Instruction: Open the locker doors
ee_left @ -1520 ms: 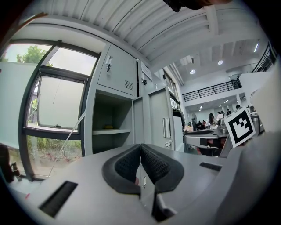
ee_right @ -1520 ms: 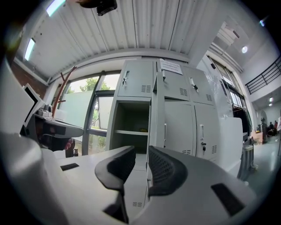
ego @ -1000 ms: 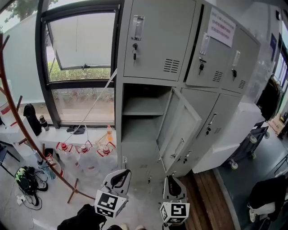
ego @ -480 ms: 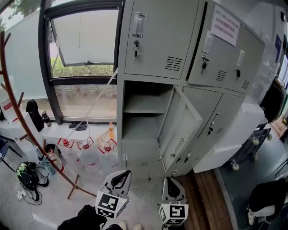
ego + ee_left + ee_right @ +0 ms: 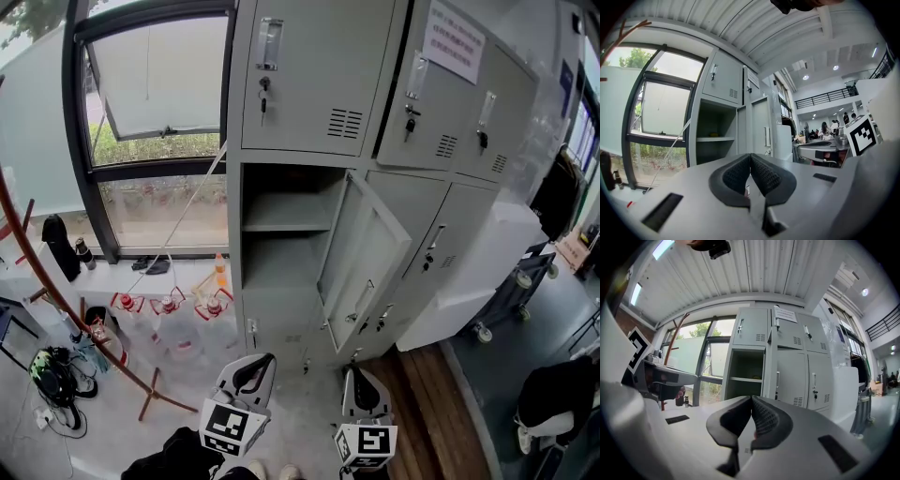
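I have both tools held level and low, pointing at the lockers (image 5: 309, 103), which stand ahead of them and well apart. The left tool (image 5: 251, 364) is clenched: its two black pads (image 5: 764, 174) meet at the tips with nothing between them. The right tool (image 5: 356, 375) is clenched the same way, pads (image 5: 765, 418) pressed together and empty.

Ahead of the left tool and a little to its left is the open compartment (image 5: 281, 262), with a shelf (image 5: 281, 223) across its middle. Its open door (image 5: 361, 258) is swung out toward me and hangs ahead of the gap between the two tools, nearer the right one. From the right tool I see that door almost edge-on (image 5: 771, 373), just left of the two lower doors (image 5: 804, 380), which are closed.

Above and ahead of both tools, the upper doors (image 5: 314, 75) are all closed; keys hang in their locks. A paper notice (image 5: 453, 42) is stuck on the middle one.

Off to the left tool's left is a window (image 5: 155, 84), with water bottles (image 5: 169, 323) on the floor under it.
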Available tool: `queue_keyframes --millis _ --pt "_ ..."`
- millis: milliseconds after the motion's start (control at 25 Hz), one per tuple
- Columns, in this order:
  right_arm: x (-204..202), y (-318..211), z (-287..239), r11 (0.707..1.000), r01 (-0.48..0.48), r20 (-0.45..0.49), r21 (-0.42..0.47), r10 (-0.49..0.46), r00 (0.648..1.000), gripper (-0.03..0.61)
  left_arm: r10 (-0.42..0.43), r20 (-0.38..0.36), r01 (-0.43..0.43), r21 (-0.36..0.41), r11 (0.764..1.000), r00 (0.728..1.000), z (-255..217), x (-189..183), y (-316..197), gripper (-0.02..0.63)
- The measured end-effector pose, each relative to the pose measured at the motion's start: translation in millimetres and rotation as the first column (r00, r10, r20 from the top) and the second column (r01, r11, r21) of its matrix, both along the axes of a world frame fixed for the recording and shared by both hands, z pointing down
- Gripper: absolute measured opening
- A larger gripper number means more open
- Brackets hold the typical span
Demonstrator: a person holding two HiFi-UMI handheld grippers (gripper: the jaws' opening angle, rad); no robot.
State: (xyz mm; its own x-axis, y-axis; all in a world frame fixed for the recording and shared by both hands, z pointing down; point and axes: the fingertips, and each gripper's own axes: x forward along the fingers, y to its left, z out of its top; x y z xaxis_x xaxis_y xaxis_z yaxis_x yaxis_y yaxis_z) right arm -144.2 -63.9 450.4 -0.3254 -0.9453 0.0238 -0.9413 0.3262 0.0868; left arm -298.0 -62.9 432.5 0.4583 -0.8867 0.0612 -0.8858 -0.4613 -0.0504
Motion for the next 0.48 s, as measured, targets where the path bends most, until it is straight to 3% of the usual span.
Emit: queue_keyframes --millis 480 --pt "68 -32 -10 0.996 -0.082 0.007 0.016 0.082 0.997 0.017 0.068 -0.005 -0.068 0.024 0.997 0.998 -10 62 -37 0.023"
